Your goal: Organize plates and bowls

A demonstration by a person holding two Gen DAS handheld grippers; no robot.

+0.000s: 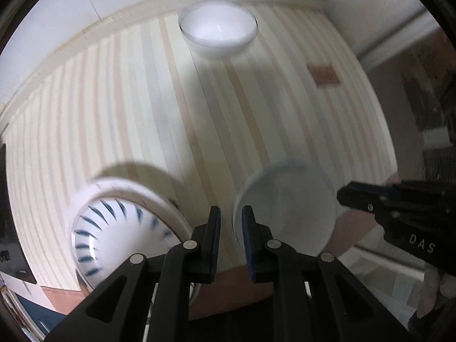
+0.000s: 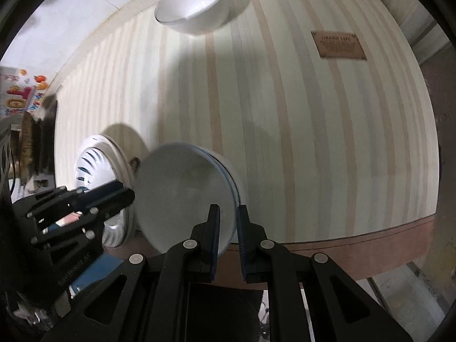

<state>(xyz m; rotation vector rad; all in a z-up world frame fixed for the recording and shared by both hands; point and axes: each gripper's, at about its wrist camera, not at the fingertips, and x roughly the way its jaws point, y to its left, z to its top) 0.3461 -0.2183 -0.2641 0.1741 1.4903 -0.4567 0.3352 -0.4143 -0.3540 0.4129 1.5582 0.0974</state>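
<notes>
A plain grey-white bowl (image 2: 182, 196) with a blue rim line is tilted above the table's near edge; my right gripper (image 2: 228, 222) is shut on its rim. The same bowl shows in the left wrist view (image 1: 287, 213), blurred, with the right gripper (image 1: 356, 196) at its right side. My left gripper (image 1: 230, 225) is narrowly open, its jaws at the bowl's left rim, not clearly touching. A blue-striped bowl (image 1: 114, 233) sits on a white plate (image 1: 159, 196) at the near left, also in the right wrist view (image 2: 91, 168). A white bowl (image 1: 218, 30) stands at the far edge, and shows in the right wrist view (image 2: 193, 2).
The table wears a cream and tan striped cloth (image 2: 313, 128) with a brown label patch (image 2: 337, 45) at the far right. The table's brown front edge (image 2: 356, 242) runs below. White wall behind; clutter at the left (image 2: 25, 97).
</notes>
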